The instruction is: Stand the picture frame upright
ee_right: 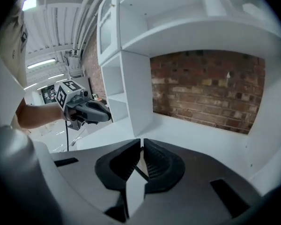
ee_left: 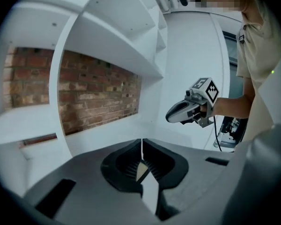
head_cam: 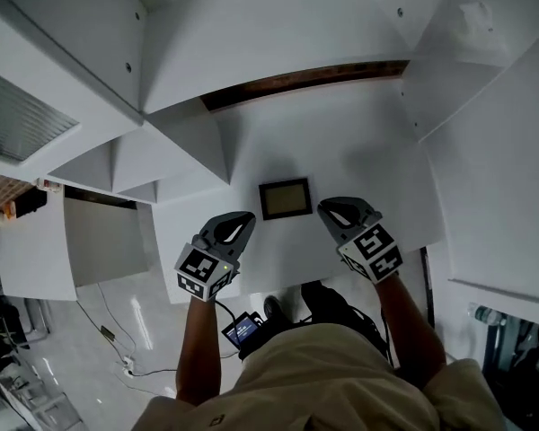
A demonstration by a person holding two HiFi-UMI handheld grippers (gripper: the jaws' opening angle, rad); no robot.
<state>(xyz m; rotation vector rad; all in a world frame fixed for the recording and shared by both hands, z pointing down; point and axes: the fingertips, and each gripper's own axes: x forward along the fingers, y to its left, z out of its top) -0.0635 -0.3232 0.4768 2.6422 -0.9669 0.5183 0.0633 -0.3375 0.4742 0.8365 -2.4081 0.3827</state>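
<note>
A small dark picture frame (head_cam: 286, 197) appears to lie flat on the white desk (head_cam: 341, 142), seen only in the head view. My left gripper (head_cam: 241, 220) hovers just left of its near corner, jaws shut with nothing between them. On the frame's right side, my right gripper (head_cam: 330, 207) is likewise shut and empty. Neither touches the frame. In the left gripper view the closed jaws (ee_left: 141, 146) point toward the right gripper (ee_left: 189, 109). The right gripper view shows its closed jaws (ee_right: 141, 146) and the left gripper (ee_right: 86, 109). The frame is hidden in both gripper views.
White shelf units (head_cam: 162, 151) rise at the desk's left, and white panels (head_cam: 485, 187) close its right side. A brick wall (ee_right: 206, 90) backs the desk. A cable and a small screen (head_cam: 244, 330) hang near the person's waist.
</note>
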